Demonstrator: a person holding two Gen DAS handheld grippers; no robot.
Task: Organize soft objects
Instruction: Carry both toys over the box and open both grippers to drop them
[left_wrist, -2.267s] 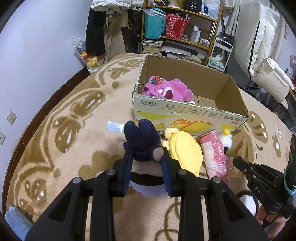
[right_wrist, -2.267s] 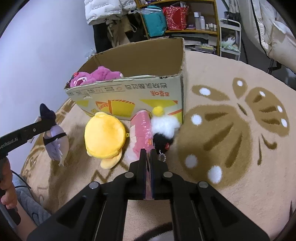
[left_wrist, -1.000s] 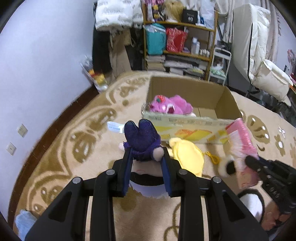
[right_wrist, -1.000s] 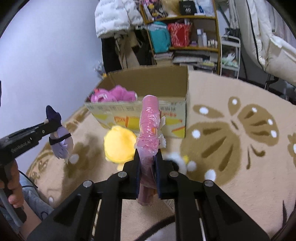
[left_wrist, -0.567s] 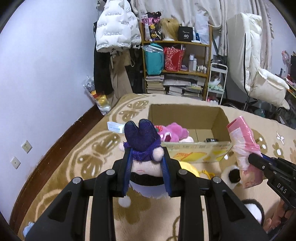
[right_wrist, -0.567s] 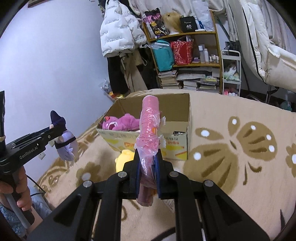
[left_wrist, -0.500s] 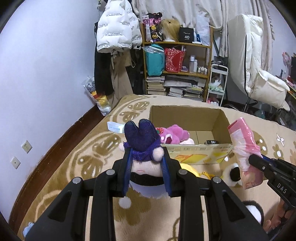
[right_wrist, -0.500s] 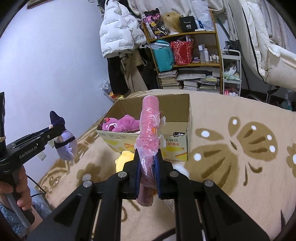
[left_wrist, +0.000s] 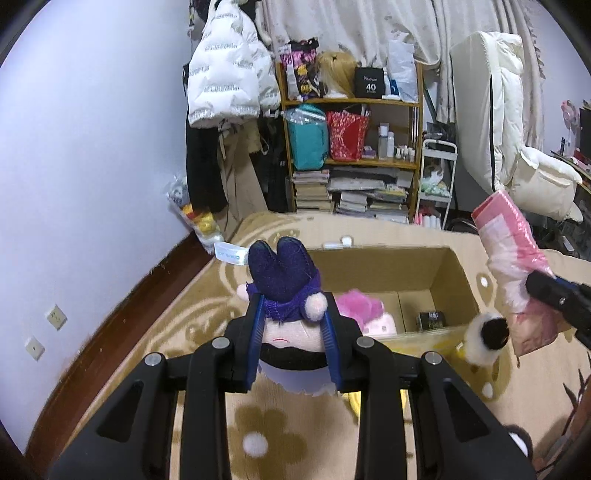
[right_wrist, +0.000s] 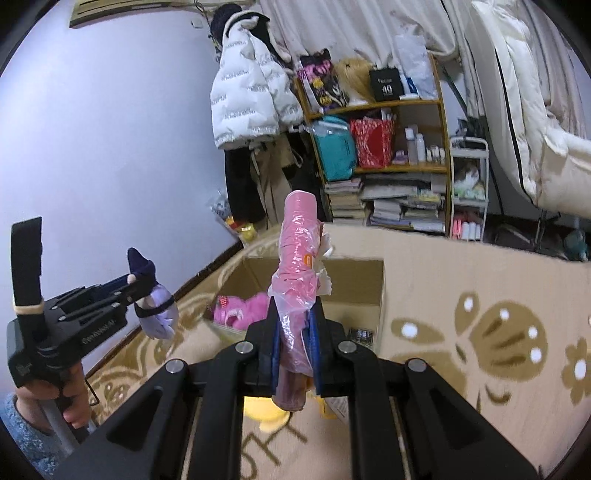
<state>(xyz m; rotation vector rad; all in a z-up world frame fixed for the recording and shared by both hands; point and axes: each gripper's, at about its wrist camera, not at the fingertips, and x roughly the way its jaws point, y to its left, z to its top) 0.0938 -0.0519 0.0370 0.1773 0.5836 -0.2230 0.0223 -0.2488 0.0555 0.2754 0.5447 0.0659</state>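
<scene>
At frame centre the left gripper (left_wrist: 293, 332) clamps a purple plush doll (left_wrist: 286, 291) and the right gripper (right_wrist: 295, 332) squeezes a pink wrapped bundle (right_wrist: 297, 258), both raised above the cardboard box (left_wrist: 452, 278), apparently for dropping beside the pink plush (left_wrist: 360, 304).

Pale lilac wall (left_wrist: 92, 147) with dark wood skirting (left_wrist: 122, 314). Beige carpet (right_wrist: 461, 280) with brown floral pattern. Cluttered wooden shelf (left_wrist: 351, 147) at back; white puffer jacket (left_wrist: 225, 81) hangs beside it, curtains (left_wrist: 369, 29) behind.
</scene>
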